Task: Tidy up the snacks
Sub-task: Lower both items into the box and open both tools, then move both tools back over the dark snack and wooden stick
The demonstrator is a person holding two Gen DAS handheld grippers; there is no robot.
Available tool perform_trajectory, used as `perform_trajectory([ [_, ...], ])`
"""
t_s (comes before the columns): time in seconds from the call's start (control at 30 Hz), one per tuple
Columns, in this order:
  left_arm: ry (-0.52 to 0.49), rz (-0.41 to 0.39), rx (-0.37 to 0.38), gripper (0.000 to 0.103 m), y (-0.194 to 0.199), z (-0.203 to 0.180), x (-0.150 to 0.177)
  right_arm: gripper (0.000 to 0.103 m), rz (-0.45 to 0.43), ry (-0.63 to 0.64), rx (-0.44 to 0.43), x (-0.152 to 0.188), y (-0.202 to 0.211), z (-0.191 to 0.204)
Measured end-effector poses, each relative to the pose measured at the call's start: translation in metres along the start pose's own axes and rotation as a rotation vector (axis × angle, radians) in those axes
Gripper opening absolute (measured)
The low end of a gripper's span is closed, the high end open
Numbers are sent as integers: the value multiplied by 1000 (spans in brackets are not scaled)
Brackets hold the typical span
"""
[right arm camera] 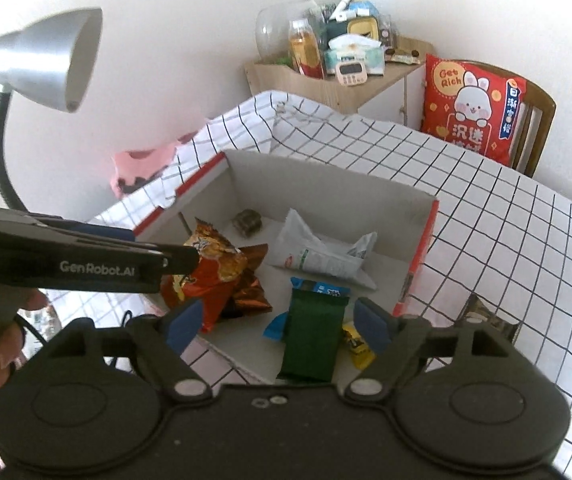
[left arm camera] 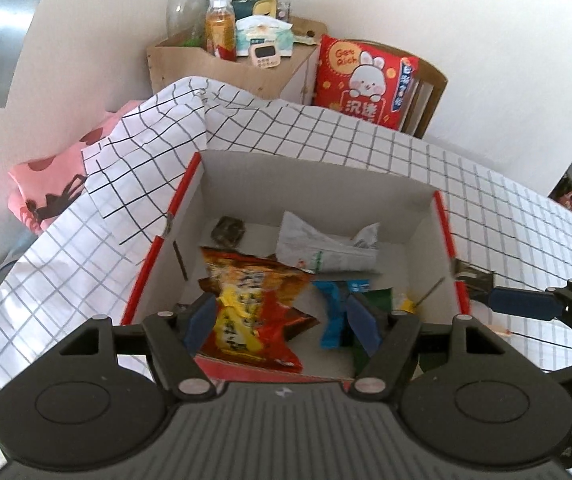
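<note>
An open white cardboard box with red edges (left arm camera: 426,248) (right arm camera: 418,224) sits on the checked tablecloth. Inside lie an orange-red snack bag (left arm camera: 254,300) (right arm camera: 214,268), a white packet (left arm camera: 326,248) (right arm camera: 318,252), a blue packet (left arm camera: 336,308) (right arm camera: 318,289), a dark green packet (right arm camera: 312,336) (left arm camera: 380,298), a small yellow packet (right arm camera: 356,342) and a small dark round snack (left arm camera: 228,230) (right arm camera: 248,220). My left gripper (left arm camera: 282,324) is open above the box's near edge, over the orange-red bag. My right gripper (right arm camera: 278,324) is open above the green packet. Both are empty.
A grey desk lamp (right arm camera: 42,60) stands at the left. A wooden shelf (left arm camera: 222,68) with bottles and clutter and a chair with a red rabbit cushion (left arm camera: 366,80) stand behind the table. A dark crumpled wrapper (right arm camera: 486,316) lies on the cloth right of the box. Pink fabric (left arm camera: 46,184) lies at the left.
</note>
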State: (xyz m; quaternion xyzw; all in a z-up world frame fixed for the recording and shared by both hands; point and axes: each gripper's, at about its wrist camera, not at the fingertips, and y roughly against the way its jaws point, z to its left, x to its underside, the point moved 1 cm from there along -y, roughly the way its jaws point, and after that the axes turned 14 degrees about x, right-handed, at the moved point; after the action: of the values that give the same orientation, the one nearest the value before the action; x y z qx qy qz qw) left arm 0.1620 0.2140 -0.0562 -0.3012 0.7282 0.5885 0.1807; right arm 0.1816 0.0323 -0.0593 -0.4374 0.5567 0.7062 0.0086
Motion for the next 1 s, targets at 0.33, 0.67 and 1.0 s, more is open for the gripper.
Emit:
perform_trajectory([
  [0.33,-57,-27,44,72,13,-42,16,90,-68,-5,-1,15,45,-30],
  [0.67,-120,-26,136,85,3,-97,27,94,-80,-29,60,36,69,-74],
  [1.0,-141,14,216,103,-28,-151,43,95,-61,-55,127,69,84,-134],
])
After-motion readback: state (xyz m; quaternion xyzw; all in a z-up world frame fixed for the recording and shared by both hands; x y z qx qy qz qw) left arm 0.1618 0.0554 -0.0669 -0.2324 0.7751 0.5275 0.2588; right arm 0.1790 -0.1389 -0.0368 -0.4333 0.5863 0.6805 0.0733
